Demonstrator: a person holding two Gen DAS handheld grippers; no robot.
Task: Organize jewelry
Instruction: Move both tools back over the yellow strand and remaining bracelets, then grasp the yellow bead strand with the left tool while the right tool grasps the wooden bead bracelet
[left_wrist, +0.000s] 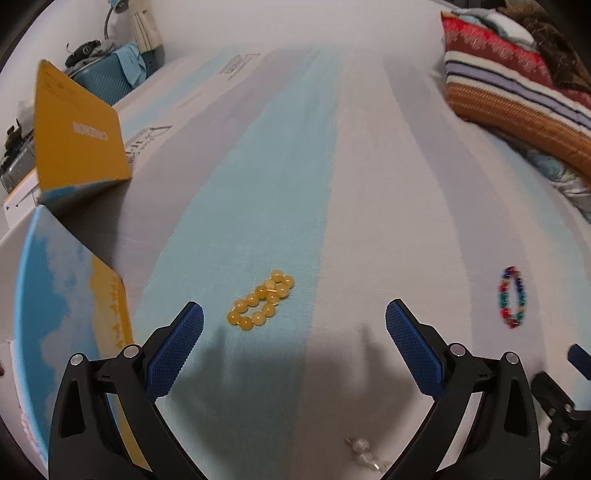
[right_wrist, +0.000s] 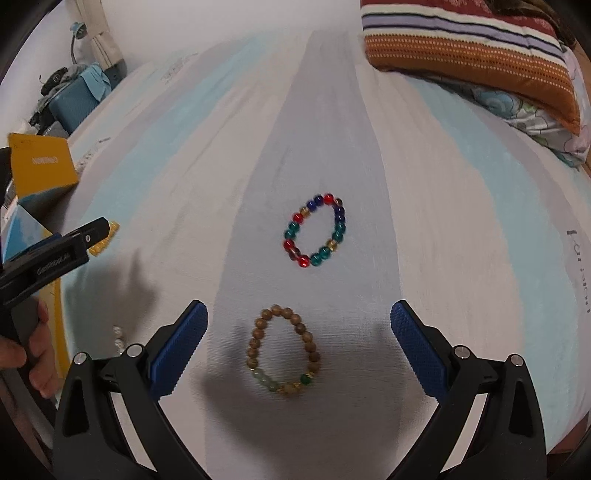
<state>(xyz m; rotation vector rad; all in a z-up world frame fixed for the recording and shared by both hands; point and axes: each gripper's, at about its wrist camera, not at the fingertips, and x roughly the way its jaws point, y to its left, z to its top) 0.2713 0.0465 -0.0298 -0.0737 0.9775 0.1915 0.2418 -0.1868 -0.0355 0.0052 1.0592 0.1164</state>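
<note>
Wide open and empty, the right claw (right_wrist: 299, 332) hangs over a wooden-bead bracelet (right_wrist: 282, 350) on the striped bed (right_wrist: 461, 221), while the left claw (left_wrist: 294, 328), equally agape, nears a yellow-bead bracelet (left_wrist: 263, 299); both look light, limp, best pinched across one strand.

The bed (left_wrist: 369, 184) is being looked down on closely from both wrists, facing forward toward the folded blankets (left_wrist: 517, 85). The multicoloured bracelet (right_wrist: 317, 229) and yellow box (right_wrist: 42, 166) are being shared by both views.
</note>
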